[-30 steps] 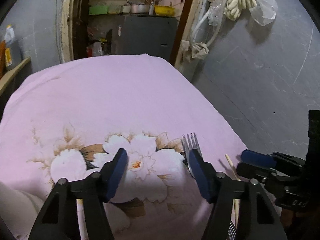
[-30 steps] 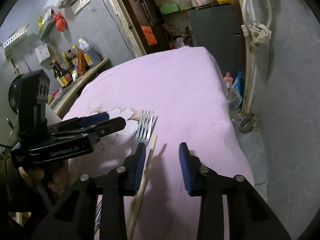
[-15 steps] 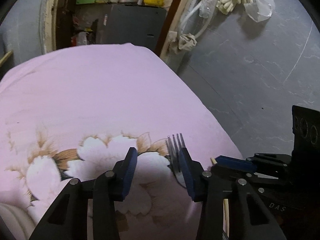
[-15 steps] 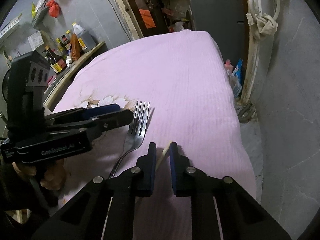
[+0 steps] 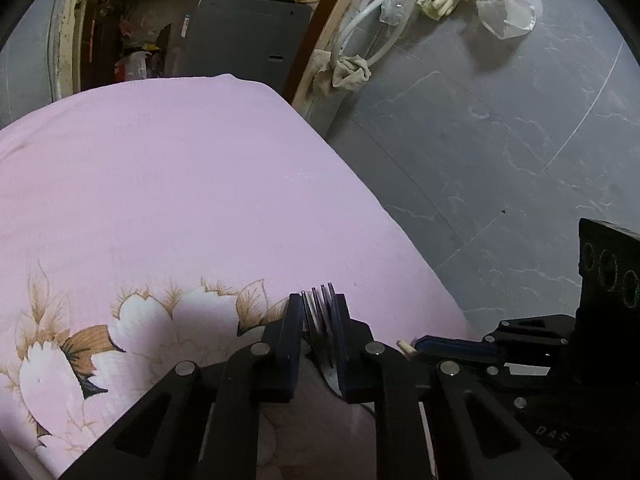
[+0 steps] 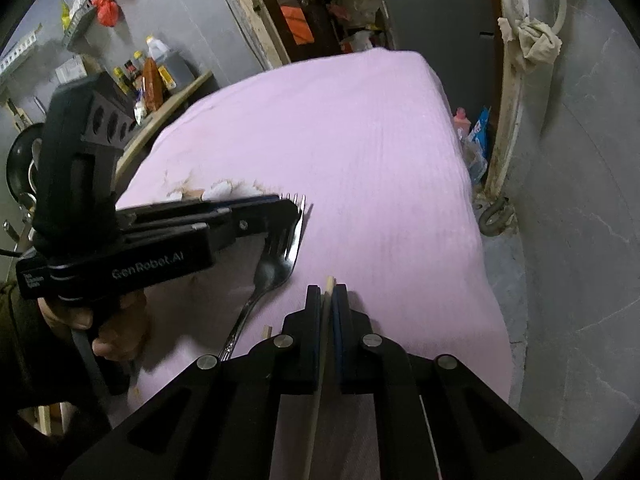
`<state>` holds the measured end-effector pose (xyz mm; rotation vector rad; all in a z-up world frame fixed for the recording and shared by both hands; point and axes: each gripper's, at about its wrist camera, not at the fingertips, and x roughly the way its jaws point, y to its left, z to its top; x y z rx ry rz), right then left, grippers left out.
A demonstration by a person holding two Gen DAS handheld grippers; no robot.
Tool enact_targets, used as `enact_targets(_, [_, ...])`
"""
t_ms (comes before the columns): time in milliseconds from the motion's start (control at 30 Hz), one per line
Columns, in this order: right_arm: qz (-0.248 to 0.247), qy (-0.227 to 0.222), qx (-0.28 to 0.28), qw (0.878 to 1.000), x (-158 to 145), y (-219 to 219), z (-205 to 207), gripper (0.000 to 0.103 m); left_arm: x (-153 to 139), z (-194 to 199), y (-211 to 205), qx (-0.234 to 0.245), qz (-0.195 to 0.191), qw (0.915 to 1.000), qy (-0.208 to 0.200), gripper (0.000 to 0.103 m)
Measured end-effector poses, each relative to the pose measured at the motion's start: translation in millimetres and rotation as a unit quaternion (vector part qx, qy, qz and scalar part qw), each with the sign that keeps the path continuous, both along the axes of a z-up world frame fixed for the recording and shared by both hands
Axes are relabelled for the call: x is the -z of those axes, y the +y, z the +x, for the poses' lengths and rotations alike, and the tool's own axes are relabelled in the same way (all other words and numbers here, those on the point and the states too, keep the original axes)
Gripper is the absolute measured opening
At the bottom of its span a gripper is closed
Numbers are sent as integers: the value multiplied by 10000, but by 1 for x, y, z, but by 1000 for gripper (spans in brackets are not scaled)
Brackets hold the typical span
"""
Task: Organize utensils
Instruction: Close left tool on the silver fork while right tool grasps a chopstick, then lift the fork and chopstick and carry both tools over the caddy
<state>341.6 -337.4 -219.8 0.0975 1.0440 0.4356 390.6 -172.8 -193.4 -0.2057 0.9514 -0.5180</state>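
Note:
A metal fork (image 5: 320, 326) lies near the right front corner of the pink floral cloth (image 5: 180, 200). My left gripper (image 5: 319, 312) is shut on the fork's head, tines poking out ahead. In the right wrist view the fork (image 6: 276, 268) shows under the left gripper (image 6: 292, 208), its handle trailing back. My right gripper (image 6: 329, 294) is shut on a wooden chopstick (image 6: 329, 282), whose tip sticks out between the pads. In the left wrist view the right gripper (image 5: 416, 346) sits just right of mine, with the chopstick's tip (image 5: 405, 348) showing. A second chopstick end (image 6: 266, 330) lies beside the fork handle.
The cloth-covered table (image 6: 360, 140) drops off to grey floor (image 5: 500, 140) on the right. A doorway with a dark cabinet (image 5: 240, 40) is behind the table. Bottles (image 6: 152, 72) stand on a shelf at the left.
Both grippers closed: the left one shifted right and shut on the fork's head, the right one shut on the chopstick. Both tools moved closer together.

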Motion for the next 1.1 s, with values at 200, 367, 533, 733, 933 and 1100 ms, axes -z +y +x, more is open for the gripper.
enact_targets(200, [-330, 382, -152, 9986, -5, 8, 11, 6, -7, -6, 4, -57, 97, 9999, -78, 7])
enact_targets(367, [-617, 749, -233, 9950, -12, 15, 14, 6, -10, -14, 13, -211, 114, 9997, -37, 7])
enact_targets(533, [-927, 979, -331, 9903, -16, 23, 19, 6, -12, -21, 23, -356, 66, 9993, -34, 6])
enact_targets(733, [-850, 848, -124, 9927, -29, 20, 13, 4, -28, -34, 34, -603, 69, 9980, -198, 4])
enact_targets(933, [-201, 33, 301, 9993, -73, 5, -17, 4, -61, -62, 49, -939, 84, 9933, -672, 3])
enact_targets(1100, [278, -853, 540, 9945, -111, 0, -30, 4, -95, -89, 60, -1309, 316, 9830, -1250, 3])
